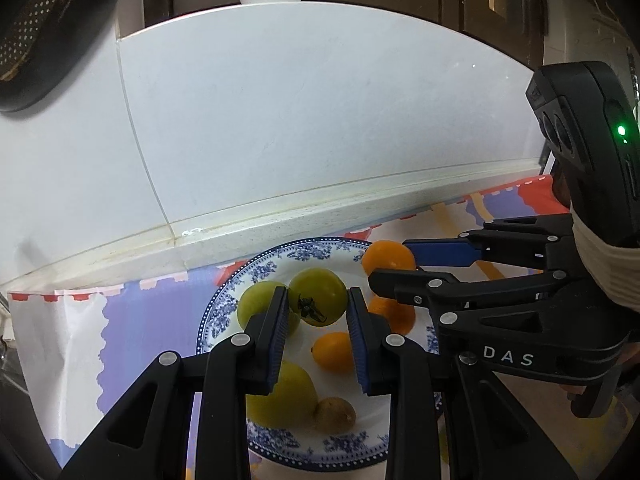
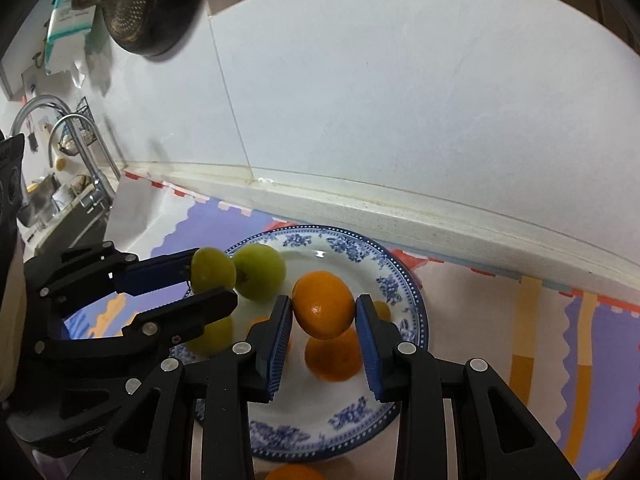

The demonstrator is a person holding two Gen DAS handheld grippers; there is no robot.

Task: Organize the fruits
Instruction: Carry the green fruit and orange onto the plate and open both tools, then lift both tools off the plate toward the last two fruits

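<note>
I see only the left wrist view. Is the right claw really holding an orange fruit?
Observer: Yes, the right claw pinches an orange fruit between both pads, over the plate.
Operator: Is any fruit outside the plate?
Observer: A second orange fruit shows at the bottom edge, seemingly outside the near rim.
Operator: And my left claw?
Observer: Side-on, the left claw holds a green fruit over the plate's left rim.

Two black linkage grippers, left (image 1: pixel 318 300) and right (image 2: pixel 323 314), with ribbed blue pads, silver rivets, white "DAS" lettering, a green light at 3 o'clock, cream tape wrapping
</note>
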